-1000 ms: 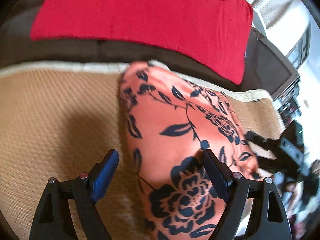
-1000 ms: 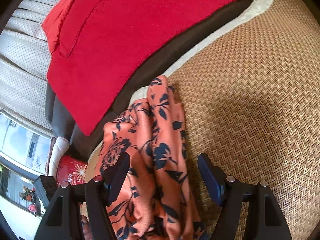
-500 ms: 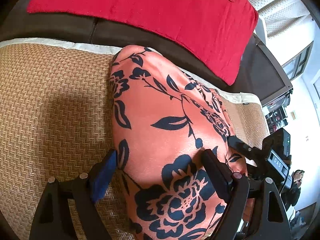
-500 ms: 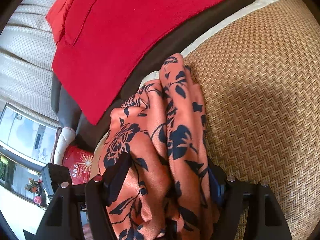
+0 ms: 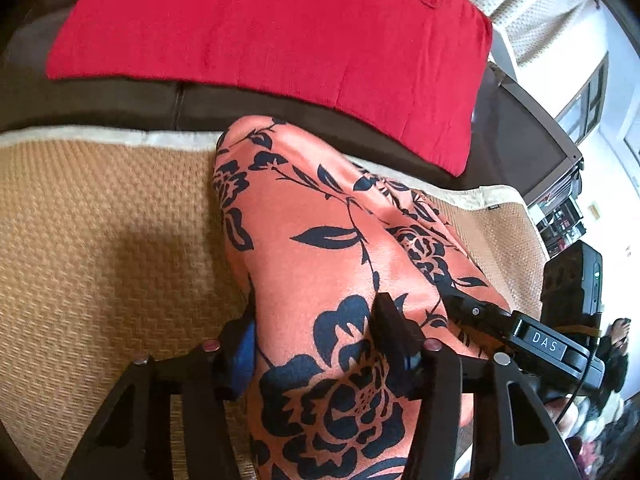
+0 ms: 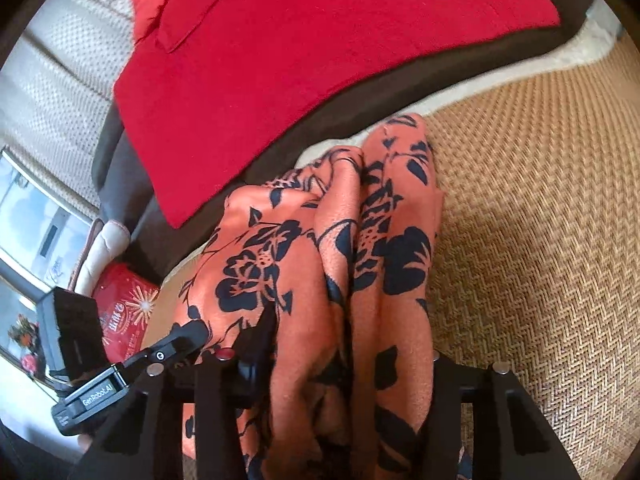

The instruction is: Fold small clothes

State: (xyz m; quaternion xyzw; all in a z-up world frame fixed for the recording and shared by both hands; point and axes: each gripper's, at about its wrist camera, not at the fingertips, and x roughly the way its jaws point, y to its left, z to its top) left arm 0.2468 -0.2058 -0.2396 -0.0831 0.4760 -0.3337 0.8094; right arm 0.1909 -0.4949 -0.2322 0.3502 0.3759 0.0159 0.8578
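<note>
As both tongs close, orange floral garment pinched, woven mat beneath

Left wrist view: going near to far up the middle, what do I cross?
left gripper, its jaws just closing onto the cloth → orange floral garment → cream mat border → dark brown sofa back → red cloth

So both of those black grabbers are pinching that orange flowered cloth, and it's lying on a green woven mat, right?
Not quite: the mat is tan, not green, as the left wrist view shows. The rest holds: the left gripper and right gripper have just been closing, each with the orange flowered cloth between its fingers.
</note>
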